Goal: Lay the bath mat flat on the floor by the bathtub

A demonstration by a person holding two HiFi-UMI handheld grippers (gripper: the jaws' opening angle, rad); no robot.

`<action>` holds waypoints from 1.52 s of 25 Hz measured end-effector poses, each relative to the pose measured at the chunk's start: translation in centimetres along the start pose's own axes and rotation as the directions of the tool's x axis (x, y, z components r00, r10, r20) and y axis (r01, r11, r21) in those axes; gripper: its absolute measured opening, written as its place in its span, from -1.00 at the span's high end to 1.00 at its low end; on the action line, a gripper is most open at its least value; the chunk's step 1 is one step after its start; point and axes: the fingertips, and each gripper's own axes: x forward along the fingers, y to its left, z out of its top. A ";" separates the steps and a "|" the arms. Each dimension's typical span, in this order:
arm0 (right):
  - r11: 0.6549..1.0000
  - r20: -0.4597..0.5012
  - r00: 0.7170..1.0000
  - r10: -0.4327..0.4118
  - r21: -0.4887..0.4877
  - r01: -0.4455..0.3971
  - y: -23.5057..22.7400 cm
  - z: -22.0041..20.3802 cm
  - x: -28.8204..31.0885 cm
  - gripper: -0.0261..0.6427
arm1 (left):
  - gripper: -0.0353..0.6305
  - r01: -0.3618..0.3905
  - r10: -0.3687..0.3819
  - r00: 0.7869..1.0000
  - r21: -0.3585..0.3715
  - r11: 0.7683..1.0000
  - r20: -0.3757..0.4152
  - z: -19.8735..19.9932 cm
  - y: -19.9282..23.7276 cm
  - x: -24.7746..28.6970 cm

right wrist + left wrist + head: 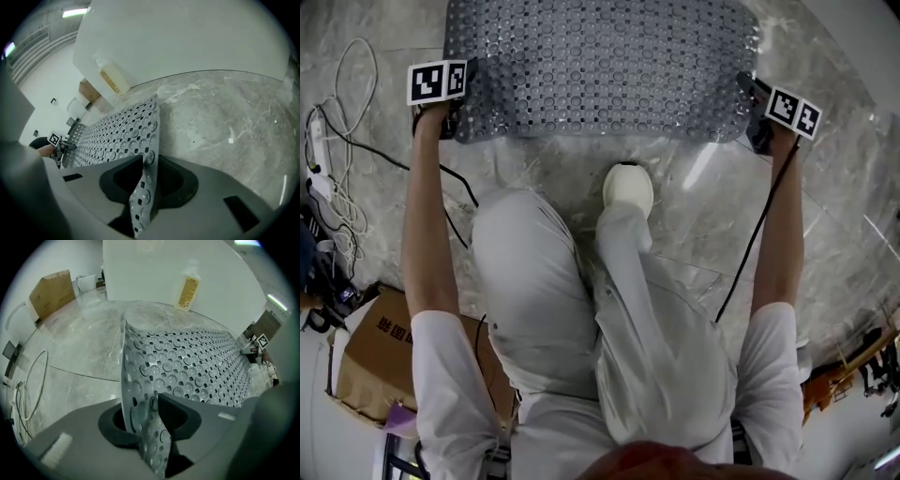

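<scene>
I see the grey perforated bath mat (600, 66) spread over the glossy, grey-veined marble floor (703, 225). It reaches towards the white bathtub wall (154, 273), where a yellow-labelled bottle (186, 289) stands. My left gripper (147, 420) and right gripper (145, 180) sit at the mat's two near corners. Both have their jaws parted, with the upturned mat edge standing loosely between the pads. White cables (337, 122) trail on the floor to my left, and a cardboard box (50, 292) stands further off.

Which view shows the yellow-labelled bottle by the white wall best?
The left gripper view: the bottle stands whole and upright, label facing the camera. The right gripper view shows it paler and leaning. The head view does not show it.
</scene>
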 end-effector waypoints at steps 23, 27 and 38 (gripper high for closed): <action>0.997 -0.007 0.998 -0.060 -0.059 0.059 -4.8 0.6 -2.1 0.66 | 0.42 0.018 -0.022 0.997 -0.053 0.998 -0.070 -2.6 5.1 -1.7; 0.983 0.044 0.986 -0.162 -0.081 0.165 -6.7 1.4 -3.8 0.66 | 0.35 -0.019 0.016 0.999 -0.102 0.995 -0.031 -2.7 7.1 -2.9; 0.895 0.322 0.904 -0.282 -0.252 0.369 0.4 3.3 -7.2 0.85 | 0.75 -0.123 0.177 0.929 -0.178 0.976 0.326 0.5 5.3 -9.2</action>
